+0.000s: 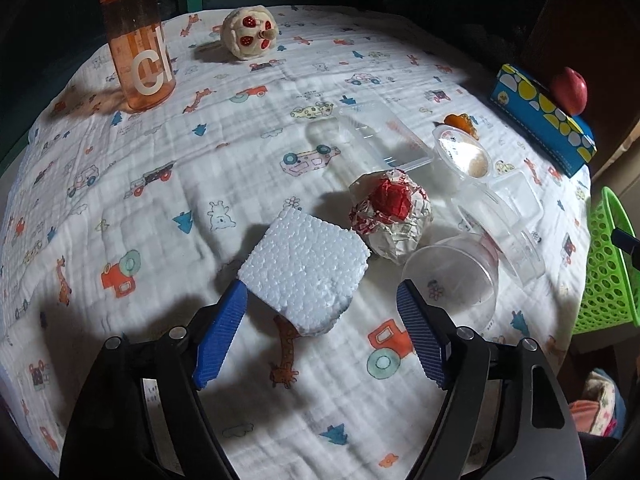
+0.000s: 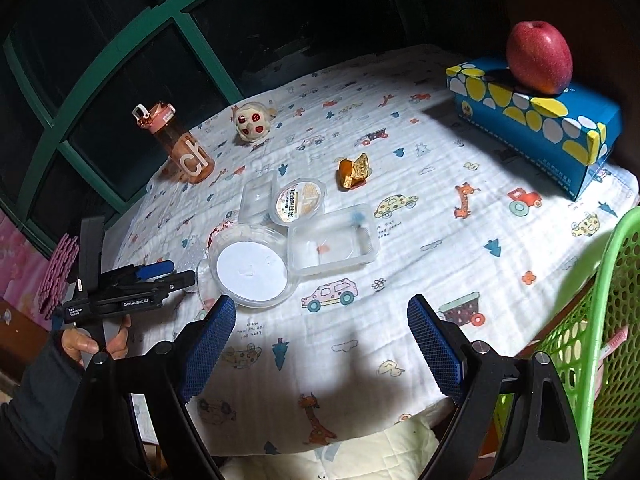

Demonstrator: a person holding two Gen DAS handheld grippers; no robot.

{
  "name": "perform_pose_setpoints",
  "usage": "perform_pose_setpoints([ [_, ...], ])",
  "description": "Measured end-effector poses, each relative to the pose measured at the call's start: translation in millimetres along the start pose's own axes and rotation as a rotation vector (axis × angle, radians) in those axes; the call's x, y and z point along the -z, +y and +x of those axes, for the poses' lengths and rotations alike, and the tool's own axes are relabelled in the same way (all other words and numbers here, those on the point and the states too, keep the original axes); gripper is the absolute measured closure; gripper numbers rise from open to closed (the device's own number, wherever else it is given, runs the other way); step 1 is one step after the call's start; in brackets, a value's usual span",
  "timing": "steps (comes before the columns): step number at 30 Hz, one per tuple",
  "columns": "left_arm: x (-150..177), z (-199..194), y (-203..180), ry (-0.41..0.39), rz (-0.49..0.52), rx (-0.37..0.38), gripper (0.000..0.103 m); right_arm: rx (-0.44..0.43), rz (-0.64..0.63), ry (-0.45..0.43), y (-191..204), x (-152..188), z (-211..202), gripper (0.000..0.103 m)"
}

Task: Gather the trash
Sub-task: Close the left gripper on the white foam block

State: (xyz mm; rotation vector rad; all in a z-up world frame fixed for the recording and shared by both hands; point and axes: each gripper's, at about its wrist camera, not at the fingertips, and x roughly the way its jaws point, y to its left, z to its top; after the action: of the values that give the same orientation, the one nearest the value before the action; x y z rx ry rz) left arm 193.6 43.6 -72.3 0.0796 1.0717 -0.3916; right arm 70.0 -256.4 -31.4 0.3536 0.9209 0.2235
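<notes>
A white foam block [image 1: 304, 268] lies on the patterned cloth between the fingers of my left gripper [image 1: 320, 288], which is open; its left pad sits at the block's corner. Beyond it are a crumpled red-and-white wrapper [image 1: 390, 216], a clear plastic cup [image 1: 452, 276] on its side, clear trays [image 1: 384, 136], a small pudding cup [image 1: 464, 152] and a bit of orange peel [image 1: 462, 122]. My right gripper [image 2: 320, 302] is open over bare cloth, short of the round clear lid [image 2: 252, 272] and a clear tray [image 2: 332, 246]. A green basket [image 2: 592, 340] stands at its right.
An orange water bottle [image 1: 136, 52] and a cream mushroom toy [image 1: 250, 32] stand at the far side. A blue tissue box [image 2: 536, 120] with a red apple [image 2: 538, 58] on it sits at the far right. A hand [image 2: 80, 344] holds the left gripper's handle.
</notes>
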Motion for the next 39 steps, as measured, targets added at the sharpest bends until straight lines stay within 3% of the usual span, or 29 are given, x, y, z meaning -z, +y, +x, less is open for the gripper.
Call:
perform_pose_setpoints([
  [9,-7.0,13.5,15.0,0.006,0.013,-0.005,0.023,-0.079,0.063,0.077,4.4,1.8,39.3,0.018],
  [16,-7.0,22.7,20.5,0.018,0.001,0.011,0.023,0.009,0.056,0.087,-3.5,-9.8,64.5,0.018],
  [28,3.3,23.5,23.7,0.009,-0.019,0.021,0.024,0.099,-0.085,0.127,2.0,-35.6,103.9,0.018],
  [31,5.5,22.6,19.4,0.009,-0.034,0.025,0.032,0.119,-0.109,0.135,5.1,-37.6,110.6,0.018],
  [39,-1.3,23.6,24.3,0.006,-0.078,0.015,0.066,0.174,-0.202,0.124,16.9,-37.6,115.8,0.012],
])
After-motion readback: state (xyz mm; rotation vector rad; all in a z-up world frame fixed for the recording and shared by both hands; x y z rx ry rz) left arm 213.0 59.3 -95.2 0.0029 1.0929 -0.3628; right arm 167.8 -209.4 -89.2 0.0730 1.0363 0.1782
